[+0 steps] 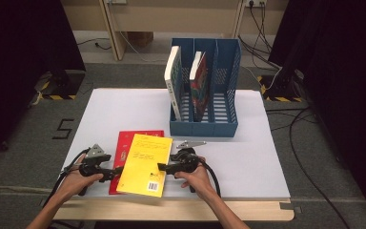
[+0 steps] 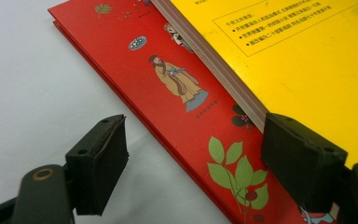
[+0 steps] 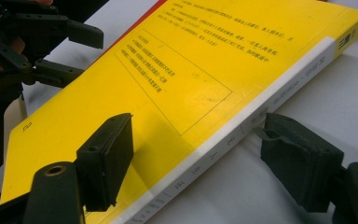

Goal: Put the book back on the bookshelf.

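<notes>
Yellow book (image 1: 144, 165) lies near the counter's front edge, on top of the red book (image 1: 124, 151). My left hand-held gripper (image 1: 113, 172) and right hand-held gripper (image 1: 164, 167) sit spread at its two sides, pinching nothing.

Floor mark (image 1: 63, 129): black tape strips left of the table shape a "5".
Yellow book (image 1: 144, 164), back cover: a barcode label at its near right corner, digits too small to read; framed block of Chinese print, not legible.
Yellow book, spine (image 3: 242, 126): Chinese characters on a white band, too blurred to read.
Red book (image 2: 177, 98), cover: small Chinese caption under a robed figure, unreadable.
White book (image 1: 172, 78) in the blue file rack (image 1: 224, 126): spine print illegible.
</notes>
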`<move>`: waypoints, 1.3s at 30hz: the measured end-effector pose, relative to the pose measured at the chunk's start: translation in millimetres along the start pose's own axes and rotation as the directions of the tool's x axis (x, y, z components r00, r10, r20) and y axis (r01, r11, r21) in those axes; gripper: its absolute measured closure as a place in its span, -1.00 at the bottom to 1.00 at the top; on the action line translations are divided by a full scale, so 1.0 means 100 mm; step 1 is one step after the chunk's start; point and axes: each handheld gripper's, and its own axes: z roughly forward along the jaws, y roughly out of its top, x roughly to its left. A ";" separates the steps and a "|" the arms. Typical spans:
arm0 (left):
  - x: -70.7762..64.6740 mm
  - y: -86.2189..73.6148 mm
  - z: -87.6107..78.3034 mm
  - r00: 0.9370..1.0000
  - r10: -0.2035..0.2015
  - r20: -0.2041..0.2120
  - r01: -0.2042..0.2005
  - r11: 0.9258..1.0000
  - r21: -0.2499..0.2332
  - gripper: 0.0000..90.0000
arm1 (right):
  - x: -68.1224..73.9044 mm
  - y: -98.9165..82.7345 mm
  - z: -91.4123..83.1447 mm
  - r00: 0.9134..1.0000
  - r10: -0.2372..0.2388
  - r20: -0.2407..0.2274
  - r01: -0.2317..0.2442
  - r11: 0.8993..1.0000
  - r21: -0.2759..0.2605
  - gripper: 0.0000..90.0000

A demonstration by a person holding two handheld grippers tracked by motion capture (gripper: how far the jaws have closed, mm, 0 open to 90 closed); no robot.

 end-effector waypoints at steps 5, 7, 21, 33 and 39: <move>0.01 0.00 0.01 1.000 -0.021 -0.009 0.021 1.000 0.011 -0.61 | 0.01 0.02 0.02 0.999 0.037 -0.005 -0.037 0.999 -0.004 -0.46; 0.01 0.00 0.01 1.000 -0.024 -0.009 0.024 1.000 0.013 -0.61 | 0.00 0.01 0.03 0.997 0.080 -0.020 -0.080 0.997 -0.020 -0.37; 0.01 0.00 0.01 1.000 -0.018 -0.017 0.018 1.000 0.010 -0.64 | 0.03 -0.02 0.02 0.971 0.233 -0.050 -0.234 0.972 -0.014 -0.21; 0.03 0.01 -0.02 1.000 0.006 -0.027 -0.005 1.000 0.025 -0.64 | 0.16 -0.03 0.03 0.982 0.189 0.028 -0.189 0.982 -0.005 -0.15; 0.10 0.01 -0.06 0.998 -0.028 -0.060 0.029 0.999 0.018 -0.60 | 0.16 -0.03 0.03 0.981 0.194 0.013 -0.194 0.981 -0.002 -0.24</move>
